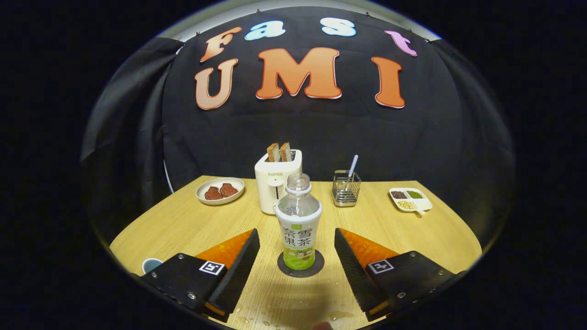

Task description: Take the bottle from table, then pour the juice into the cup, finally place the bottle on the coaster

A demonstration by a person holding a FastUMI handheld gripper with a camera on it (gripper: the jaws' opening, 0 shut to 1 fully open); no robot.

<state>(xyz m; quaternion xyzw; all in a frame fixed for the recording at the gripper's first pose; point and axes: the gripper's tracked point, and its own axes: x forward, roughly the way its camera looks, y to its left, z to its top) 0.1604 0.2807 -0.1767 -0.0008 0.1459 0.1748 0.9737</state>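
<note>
Standing bottle (298, 222) hiding coaster (300, 270), tongs (297, 256) apart, cup (151, 264) half-hidden

Gripper (297, 256) open, fingers spread wide, touching nothing. Bottle (298, 224) stands upright on the dark round coaster (316, 268), between the fingertips and slightly ahead, clear of both. Bottle capped, appears largely empty above the label. Water droplets (293, 307) on the desk (183, 224) between the fingers. Cup (150, 264) sits just outside the left finger. Beyond the bottle: toaster (277, 181) with two bread slices up. Plate (220, 190) with two reddish-brown pieces left of it; wire holder (346, 189) with a utensil to the right; divided dish (410, 199) of beans further right.
</note>
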